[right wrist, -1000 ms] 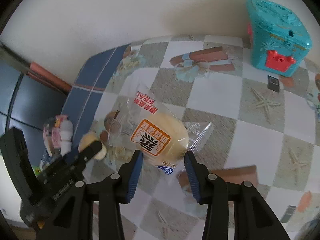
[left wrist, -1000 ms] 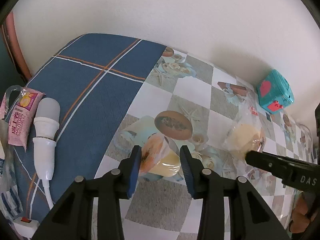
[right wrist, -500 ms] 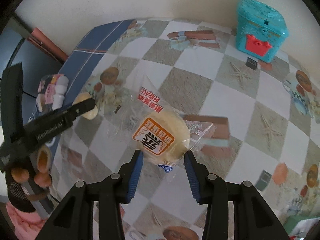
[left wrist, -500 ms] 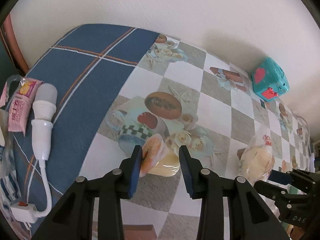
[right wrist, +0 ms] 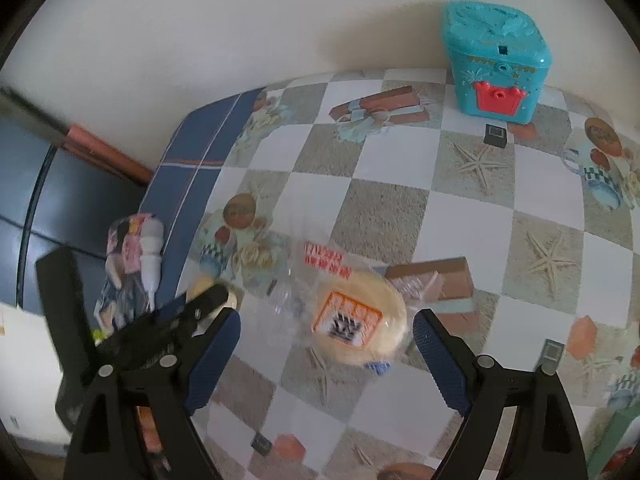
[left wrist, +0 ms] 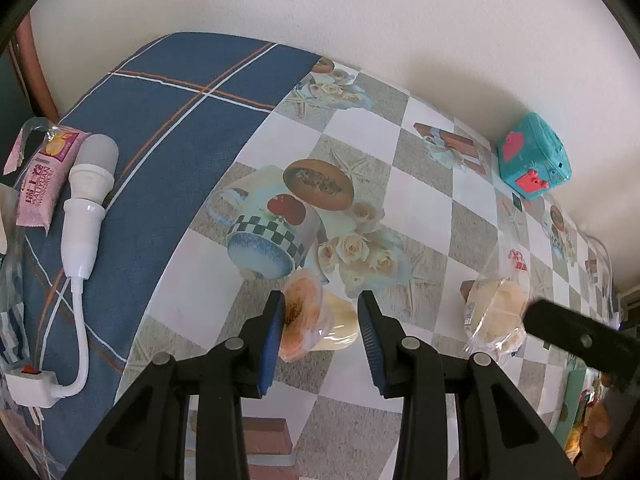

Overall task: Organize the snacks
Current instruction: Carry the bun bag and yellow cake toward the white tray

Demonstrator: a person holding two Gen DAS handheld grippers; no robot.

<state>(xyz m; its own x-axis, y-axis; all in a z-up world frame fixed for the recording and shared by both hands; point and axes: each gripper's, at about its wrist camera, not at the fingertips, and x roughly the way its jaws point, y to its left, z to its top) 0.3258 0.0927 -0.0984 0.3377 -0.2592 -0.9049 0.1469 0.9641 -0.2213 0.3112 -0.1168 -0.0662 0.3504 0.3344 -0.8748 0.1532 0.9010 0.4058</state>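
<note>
Checkered picture tablecloth (left wrist: 420, 184) against a pale wall, blue plaid cloth (left wrist: 172, 120) at the left end. One teal toy box (right wrist: 496, 60) by the wall. One lamp bulb on a cord (left wrist: 86, 216), beside one pink sachet (left wrist: 42, 184). Left gripper (left wrist: 320, 336) pinching one jelly cup (left wrist: 312, 324). Right gripper (right wrist: 326, 356) opening, pads clear of one wrapped bun (right wrist: 356, 320) between them.

Table (right wrist: 384, 216): grey-and-white checks with starfish and fruit prints, navy plaid cloth (left wrist: 168, 120) at one end; teal box (right wrist: 496, 60), red clasp; pink sachet (left wrist: 40, 180); white plug-lamp (left wrist: 86, 216)
</note>
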